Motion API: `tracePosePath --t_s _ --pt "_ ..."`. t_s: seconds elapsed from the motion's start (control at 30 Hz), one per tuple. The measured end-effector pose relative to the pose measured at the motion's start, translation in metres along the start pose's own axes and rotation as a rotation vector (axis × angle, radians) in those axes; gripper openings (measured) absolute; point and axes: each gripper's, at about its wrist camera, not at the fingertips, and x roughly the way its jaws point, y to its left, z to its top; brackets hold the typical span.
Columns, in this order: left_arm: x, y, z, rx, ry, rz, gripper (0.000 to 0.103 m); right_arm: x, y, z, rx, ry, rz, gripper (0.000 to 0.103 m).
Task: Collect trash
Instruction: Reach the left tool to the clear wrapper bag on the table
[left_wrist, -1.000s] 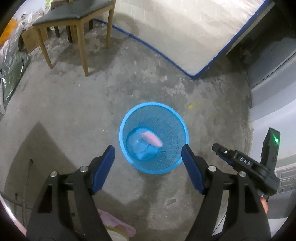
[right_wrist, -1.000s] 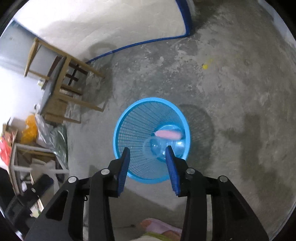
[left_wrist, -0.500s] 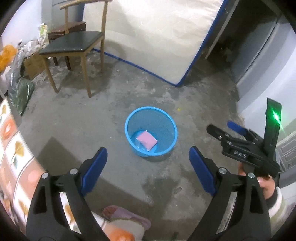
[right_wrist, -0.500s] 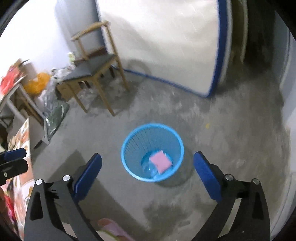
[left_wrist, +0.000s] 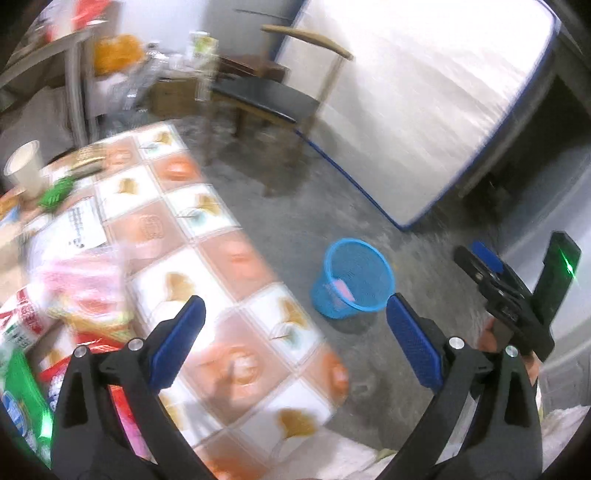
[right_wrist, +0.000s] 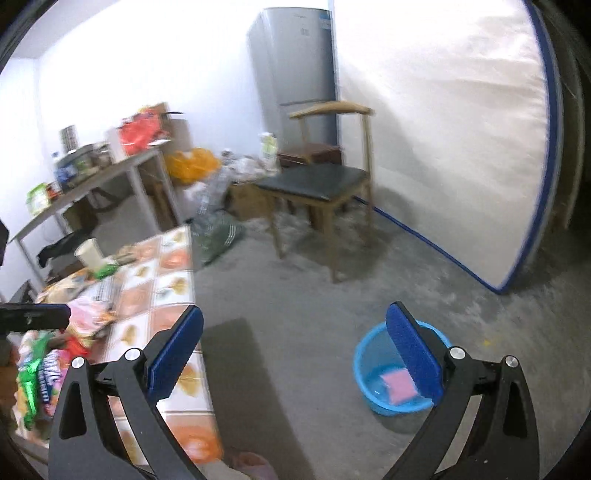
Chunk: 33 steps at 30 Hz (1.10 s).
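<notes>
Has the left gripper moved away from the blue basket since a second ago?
Yes. The left gripper was right above the blue basket; now the basket looks small and off to the side on the floor, so the gripper has pulled up and back, over the table.

— The left gripper (left_wrist: 293, 336)? 
— Angled steeply downward, its jaws opening, nothing between the blue pads.

— And the right gripper (right_wrist: 295, 347)? 
— Spread wide and empty, tilted less steeply; a hand (left_wrist: 495, 338) grips its handle.

Both wrist views look steeply down and forward past their own gripper fingers, from above the counter's (left_wrist: 236, 302) edge. They share the blue basket (left_wrist: 352, 280) on the floor, the chair (right_wrist: 317, 188) and the leaning mattress (right_wrist: 443, 140).
</notes>
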Motion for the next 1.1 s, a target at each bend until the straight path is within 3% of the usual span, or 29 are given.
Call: tracePosePath --t_s 0.13,0.23,0.33,0.47,0.6,0.67,0.77,1.1 --pt "-0.035 0.054 0.002 -0.063 -0.061 0.063 0.094 0.006 0.048 0.006 0.004 0.081 0.2 0.096" --pt "-0.048 0.09 0.008 -0.126 -0.074 0.133 0.094 0.027 0.075 0.006 0.066 0.202 0.412 0.096" --pt "-0.049 0.13 0.022 -0.196 -0.077 0.196 0.094 0.062 0.105 -0.002 0.173 0.37 0.635 0.093" --pt "-0.041 0.165 0.031 -0.254 -0.066 0.2 0.094 0.108 0.146 -0.023 0.296 0.576 0.803 0.08" --pt "-0.022 0.19 0.038 -0.284 -0.016 0.213 0.092 0.147 0.173 -0.041 0.344 0.723 0.825 0.071" --pt "-0.009 0.196 0.04 -0.273 0.026 0.231 0.078 0.162 0.181 -0.049 0.358 0.77 0.827 0.069" --pt "0.006 0.202 0.038 -0.262 0.085 0.255 0.07 0.18 0.196 -0.063 0.386 0.84 0.841 0.066" --pt "0.033 0.214 0.035 -0.241 0.169 0.29 0.049 0.215 0.218 -0.08 0.412 0.914 0.843 0.059"
